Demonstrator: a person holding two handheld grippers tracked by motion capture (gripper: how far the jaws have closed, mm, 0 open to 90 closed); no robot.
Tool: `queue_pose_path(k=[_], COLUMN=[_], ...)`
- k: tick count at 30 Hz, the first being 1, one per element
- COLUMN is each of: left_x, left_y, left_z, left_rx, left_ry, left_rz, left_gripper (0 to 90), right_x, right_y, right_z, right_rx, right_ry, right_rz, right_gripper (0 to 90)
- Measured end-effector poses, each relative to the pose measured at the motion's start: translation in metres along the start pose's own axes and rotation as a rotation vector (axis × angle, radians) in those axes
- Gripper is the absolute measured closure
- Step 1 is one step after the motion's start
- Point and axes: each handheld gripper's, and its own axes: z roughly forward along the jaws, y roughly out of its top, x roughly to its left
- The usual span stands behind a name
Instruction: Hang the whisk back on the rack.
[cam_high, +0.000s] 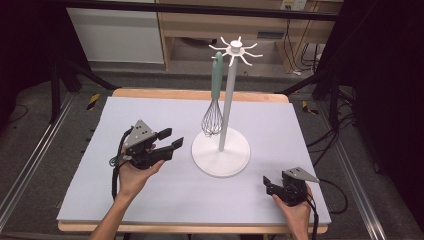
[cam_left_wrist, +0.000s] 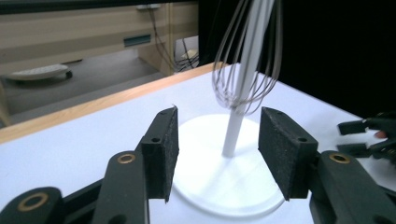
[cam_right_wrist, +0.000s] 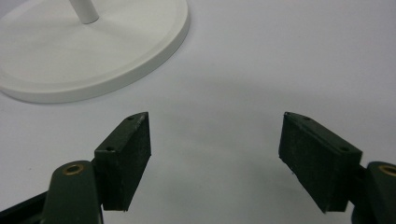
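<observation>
right gripper (cam_high: 270, 185): near edge of the table (cam_high: 150, 210), low over the mat, jaws wide and empty, turned toward the stand's base; looks parked, out of the way.

left gripper (cam_high: 171, 140): held up left of the stand, jaws wide, nothing between them, lined on the pole and wires; probably poised to take or steady something there.

stand (cam_high: 221, 150): white, round base mid-table, pole upright, hooks at the top.

whisk (cam_high: 214, 100): green handle hung from a hook, wire head dangling beside the pole above the base, free to swing.
</observation>
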Motion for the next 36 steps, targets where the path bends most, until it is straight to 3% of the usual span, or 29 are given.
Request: queue_pose_path(k=[18, 31, 36], left_x=[0.030, 0.050, 0.065], left_y=[-0.075, -0.108, -0.122], left_z=[-0.013, -0.029, -0.029], left_rx=[0.108, 0.142, 0.201], left_ry=[0.111, 0.213, 0.267], left_rz=[-0.057, -0.105, -0.124], left_gripper=[42.9, 39.4, 38.0], right_x=[0.001, -0.001, -0.003], right_y=[-0.001, -0.002, -0.003], right_z=[0.000, -0.001, -0.002], right_rx=[0.003, 0.002, 0.011], right_ry=[-0.003, -0.004, 0.003], right_rz=[0.008, 0.000, 0.013], right_gripper=[24.9, 22.5, 20.2])
